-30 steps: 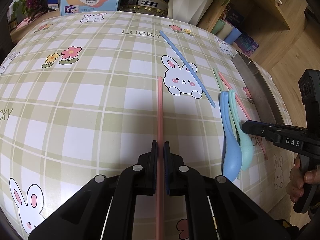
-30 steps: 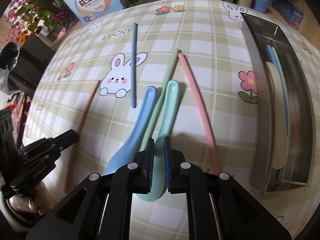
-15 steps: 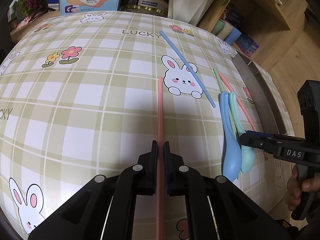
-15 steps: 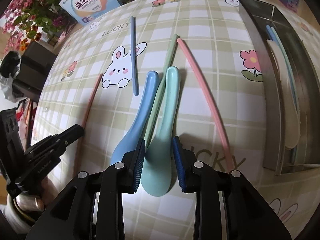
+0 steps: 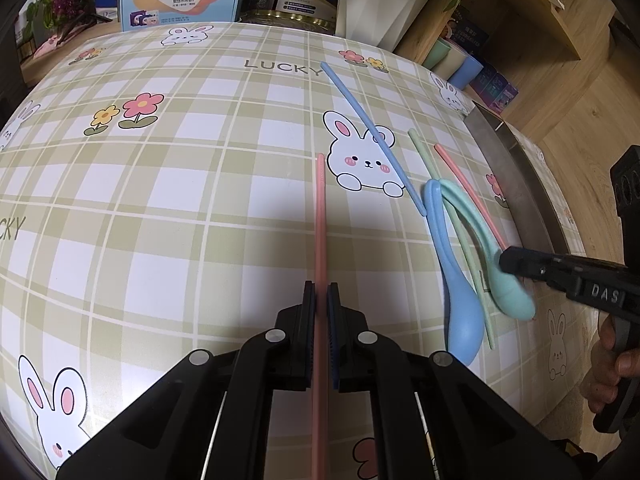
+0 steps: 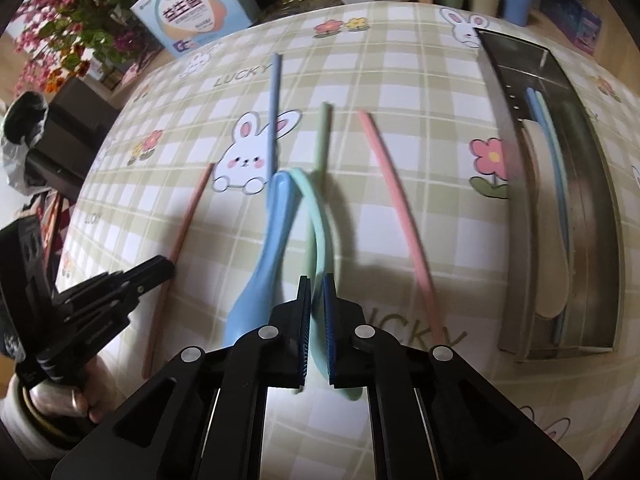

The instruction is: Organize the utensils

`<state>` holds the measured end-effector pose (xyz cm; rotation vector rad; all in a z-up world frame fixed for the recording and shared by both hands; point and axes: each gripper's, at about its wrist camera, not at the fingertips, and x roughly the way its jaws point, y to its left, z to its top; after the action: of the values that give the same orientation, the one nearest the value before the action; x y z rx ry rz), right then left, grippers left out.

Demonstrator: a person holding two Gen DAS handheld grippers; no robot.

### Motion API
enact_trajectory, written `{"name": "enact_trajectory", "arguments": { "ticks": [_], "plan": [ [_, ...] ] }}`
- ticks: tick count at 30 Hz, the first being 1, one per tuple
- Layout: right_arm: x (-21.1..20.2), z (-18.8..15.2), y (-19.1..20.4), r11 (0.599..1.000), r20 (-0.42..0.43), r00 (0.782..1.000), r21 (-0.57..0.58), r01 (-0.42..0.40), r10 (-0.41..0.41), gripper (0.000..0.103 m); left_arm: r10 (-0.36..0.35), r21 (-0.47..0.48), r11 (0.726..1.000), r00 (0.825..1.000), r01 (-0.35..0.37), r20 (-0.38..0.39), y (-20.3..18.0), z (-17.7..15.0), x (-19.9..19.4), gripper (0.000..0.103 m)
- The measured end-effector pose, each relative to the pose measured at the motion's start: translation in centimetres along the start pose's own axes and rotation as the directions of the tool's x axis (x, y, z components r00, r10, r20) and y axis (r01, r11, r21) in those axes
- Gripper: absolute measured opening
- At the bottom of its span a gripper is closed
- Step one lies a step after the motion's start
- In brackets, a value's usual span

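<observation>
green spoon (image 6: pixel 316 216) sits clamped in the right tongs (image 6: pixel 317 300), bowl end tilted up off the tablecloth (image 5: pixel 200 200). best lifted clear before swinging, since the blue spoon (image 6: pixel 260 280) and green chopstick (image 6: pixel 323 136) lie just left of it. the steel tray (image 6: pixel 516 200) waits to the right, past a pink chopstick (image 6: pixel 400 208). the left tongs (image 5: pixel 319 300) pinch another pink chopstick (image 5: pixel 320 220).
</observation>
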<state>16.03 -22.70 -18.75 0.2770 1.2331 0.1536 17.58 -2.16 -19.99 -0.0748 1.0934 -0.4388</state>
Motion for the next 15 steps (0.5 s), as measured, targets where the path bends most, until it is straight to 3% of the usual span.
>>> {"name": "enact_trajectory", "arguments": {
  "ticks": [5, 11, 14, 15],
  "plan": [
    [1.0, -0.3, 1.3, 0.999, -0.039, 0.999, -0.046, -0.015, 0.013, 0.006, 0.0, 0.0, 1.0, 1.0, 0.0, 0.0, 0.0, 0.0, 0.0, 0.007],
    [0.2, 0.4, 1.3, 0.996, 0.011, 0.999, -0.072, 0.046, -0.045, 0.011, 0.001, 0.0, 1.0, 1.0, -0.001, 0.0, 0.0, 0.0, 0.0, 0.007],
    [0.2, 0.7, 1.0, 0.995, 0.033, 0.998, -0.077, 0.06, -0.058, 0.05, 0.002, 0.0, 1.0, 1.0, -0.002, 0.001, 0.0, 0.0, 0.0, 0.007],
    [0.2, 0.8, 0.9, 0.996, 0.046, 0.998, -0.074, 0.053, -0.05, 0.05, 0.001, 0.0, 1.0, 1.0, -0.001, 0.001, 0.0, 0.0, 0.0, 0.007]
  ]
}}
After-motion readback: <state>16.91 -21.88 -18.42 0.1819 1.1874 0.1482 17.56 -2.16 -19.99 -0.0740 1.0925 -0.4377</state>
